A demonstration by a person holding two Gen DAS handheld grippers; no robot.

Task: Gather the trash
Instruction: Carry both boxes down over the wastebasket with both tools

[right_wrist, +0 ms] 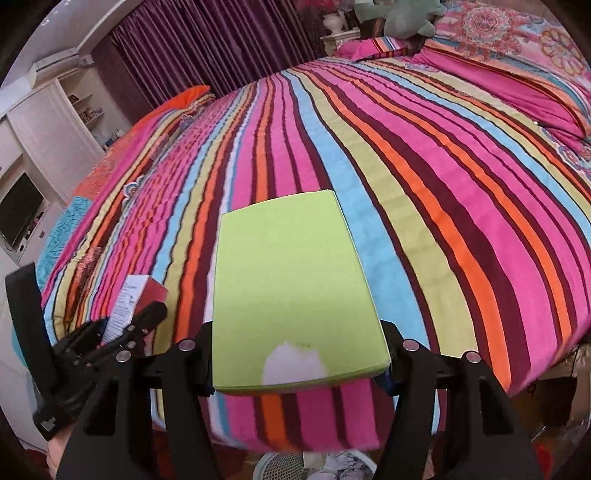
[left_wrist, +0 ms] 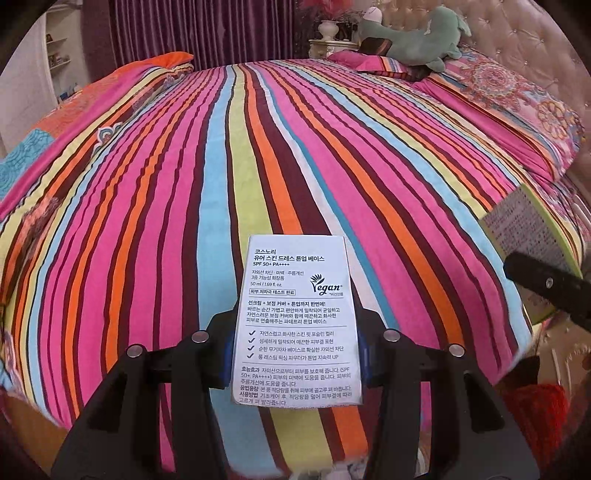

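My left gripper (left_wrist: 295, 325) is shut on a small white carton (left_wrist: 297, 317) printed with Korean text and a "Vegan" mark, held above the striped bed. My right gripper (right_wrist: 299, 332) is shut on a larger lime-green box (right_wrist: 291, 295) with a torn white patch near its lower edge. In the right wrist view the left gripper (right_wrist: 122, 332) shows at lower left with the white carton (right_wrist: 127, 306), whose other side is red. In the left wrist view the green box (left_wrist: 528, 229) and a right finger (left_wrist: 543, 280) show at the right edge.
A bed with a bright striped cover (left_wrist: 258, 155) fills both views. A green plush toy (left_wrist: 410, 33) and patterned pillows (left_wrist: 517, 99) lie at the head. A white mesh basket (right_wrist: 291, 467) with trash sits below the bed's edge. Purple curtains (right_wrist: 207, 44) and shelves stand behind.
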